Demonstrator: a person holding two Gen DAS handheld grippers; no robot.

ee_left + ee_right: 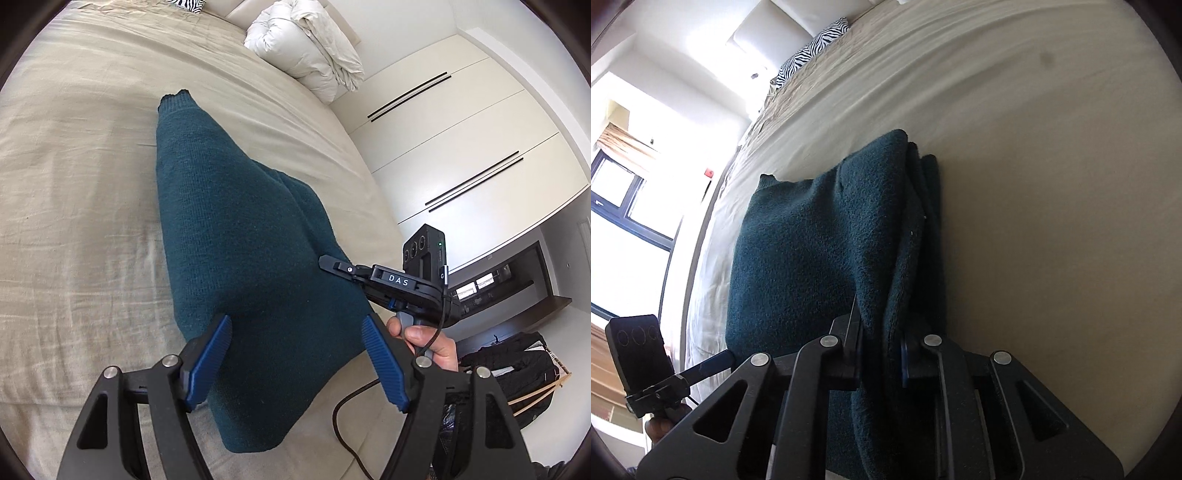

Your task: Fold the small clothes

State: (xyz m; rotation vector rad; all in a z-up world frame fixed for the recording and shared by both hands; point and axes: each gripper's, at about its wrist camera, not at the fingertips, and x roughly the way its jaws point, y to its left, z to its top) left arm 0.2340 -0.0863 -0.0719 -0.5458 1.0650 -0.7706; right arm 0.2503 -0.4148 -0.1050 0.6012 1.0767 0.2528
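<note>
"DAS" on right tool (334,266), gripping sweater (236,236).

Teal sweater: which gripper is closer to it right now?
Right. The right gripper is shut on a fold of the teal sweater. The left gripper is open above its near end, pads clear of the knit.

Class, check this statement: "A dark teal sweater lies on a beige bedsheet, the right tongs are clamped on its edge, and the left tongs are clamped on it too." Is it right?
One detail is wrong. The left tongs stand open, their blue pads either side of the dark teal sweater without pressing it, as the left wrist view shows. The right tongs are indeed clamped on its edge, and it lies on the beige bedsheet.
</note>
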